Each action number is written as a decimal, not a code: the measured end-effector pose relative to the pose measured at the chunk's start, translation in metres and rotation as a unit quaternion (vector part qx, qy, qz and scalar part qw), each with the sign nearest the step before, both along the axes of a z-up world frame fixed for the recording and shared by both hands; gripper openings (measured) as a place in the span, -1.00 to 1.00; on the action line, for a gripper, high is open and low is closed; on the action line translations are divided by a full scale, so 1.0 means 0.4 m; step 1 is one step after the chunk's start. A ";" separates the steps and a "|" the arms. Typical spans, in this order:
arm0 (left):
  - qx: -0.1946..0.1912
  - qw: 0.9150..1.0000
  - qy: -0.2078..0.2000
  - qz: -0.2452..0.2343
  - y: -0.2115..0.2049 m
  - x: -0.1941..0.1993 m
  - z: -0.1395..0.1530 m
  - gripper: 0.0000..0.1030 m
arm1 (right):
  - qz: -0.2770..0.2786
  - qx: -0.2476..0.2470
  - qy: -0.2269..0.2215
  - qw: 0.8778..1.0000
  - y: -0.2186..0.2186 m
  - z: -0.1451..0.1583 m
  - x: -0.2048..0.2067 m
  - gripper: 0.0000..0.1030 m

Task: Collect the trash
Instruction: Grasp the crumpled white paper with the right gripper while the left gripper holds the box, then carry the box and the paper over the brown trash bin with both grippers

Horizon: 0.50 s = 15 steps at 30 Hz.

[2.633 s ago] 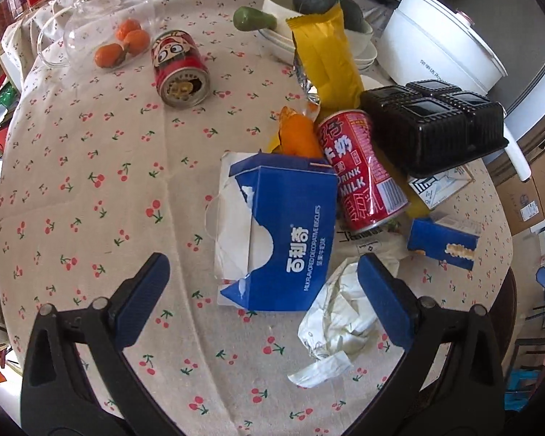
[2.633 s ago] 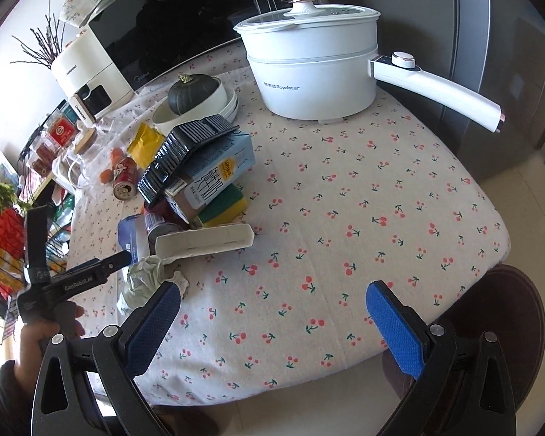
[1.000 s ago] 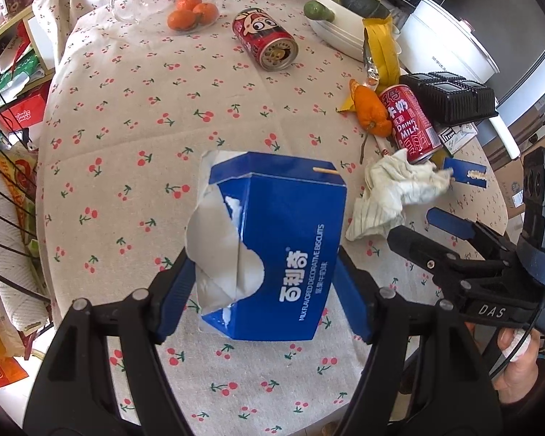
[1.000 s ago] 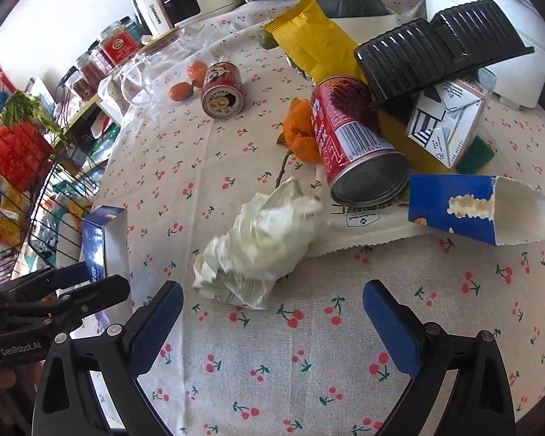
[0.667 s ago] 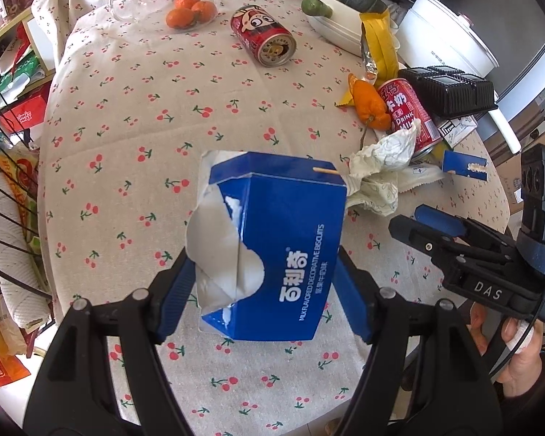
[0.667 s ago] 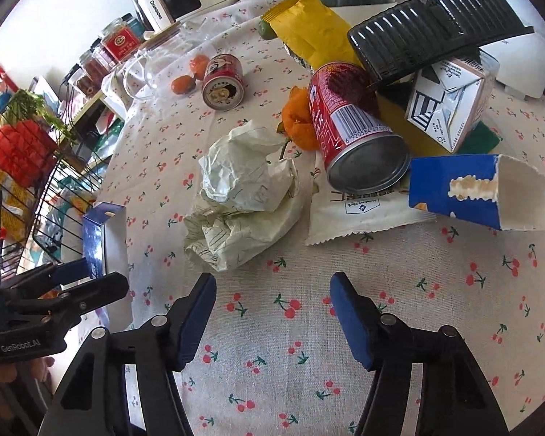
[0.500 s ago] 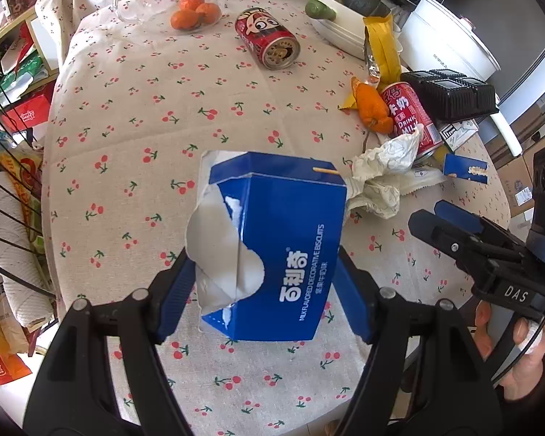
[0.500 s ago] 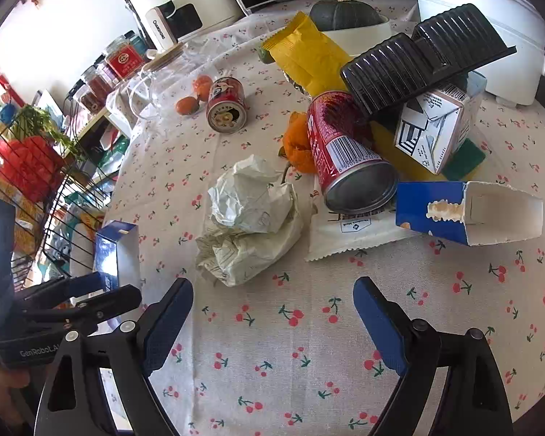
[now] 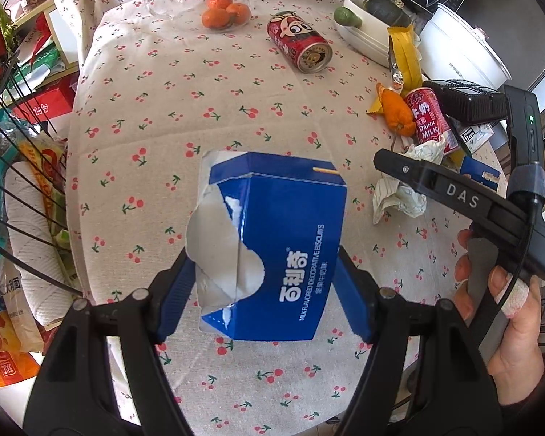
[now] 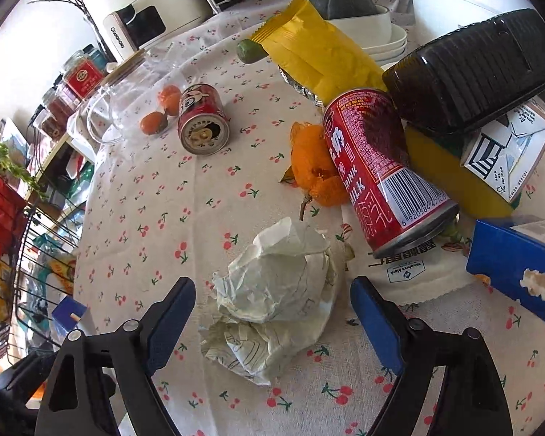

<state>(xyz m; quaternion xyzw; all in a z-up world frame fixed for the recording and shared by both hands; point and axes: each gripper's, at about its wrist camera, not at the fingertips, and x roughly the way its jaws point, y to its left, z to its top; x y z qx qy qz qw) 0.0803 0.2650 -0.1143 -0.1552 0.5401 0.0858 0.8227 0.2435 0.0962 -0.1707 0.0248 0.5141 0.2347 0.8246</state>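
Note:
My left gripper [image 9: 261, 301] is shut on a torn blue biscuit box [image 9: 279, 239] and holds it above the cherry-print tablecloth [image 9: 156, 116]. My right gripper [image 10: 272, 312] is open, its fingers either side of a crumpled white paper wad [image 10: 276, 298] that lies on the cloth; it also shows in the left wrist view [image 9: 403, 189]. Behind the wad lie a red milk can [image 10: 381, 170], orange peel [image 10: 316, 167], a yellow wrapper [image 10: 319, 58], a small blue carton [image 10: 516, 272] and a second red can [image 10: 201, 120].
A black plastic tray [image 10: 472, 72], a white carton [image 10: 508, 145] and white bowls [image 10: 378, 32] crowd the back right. A glass jar [image 10: 127, 98] with small oranges lies at the left. A wire rack [image 9: 14, 181] stands beyond the table's left edge.
The right gripper has moved in low over the paper wad, which now sits between its open fingers. The left gripper still holds the blue box, carried slightly back.

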 end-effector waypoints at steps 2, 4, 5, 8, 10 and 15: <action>-0.002 1.000 -0.001 -0.002 -0.001 0.000 0.001 0.43 | 0.002 -0.016 -0.006 1.000 0.009 0.001 -0.002 0.07; -0.004 1.000 -0.004 -0.004 -0.004 0.000 0.005 0.43 | 0.005 -0.017 -0.007 1.000 0.006 0.004 -0.006 -0.03; -0.004 1.000 -0.006 -0.006 -0.006 0.000 0.008 0.43 | 0.009 -0.016 -0.007 1.000 0.001 0.009 -0.010 -0.14; -0.003 1.000 -0.010 -0.013 -0.017 -0.001 0.017 0.43 | 0.029 -0.007 -0.006 1.000 -0.015 0.030 -0.029 -0.15; -0.002 1.000 -0.011 -0.018 -0.027 -0.001 0.021 0.43 | 0.051 0.005 -0.012 0.999 -0.043 0.063 -0.059 -0.15; 0.001 0.999 -0.014 -0.034 -0.060 0.002 0.033 0.43 | 0.069 0.017 -0.020 0.997 -0.100 0.110 -0.100 -0.15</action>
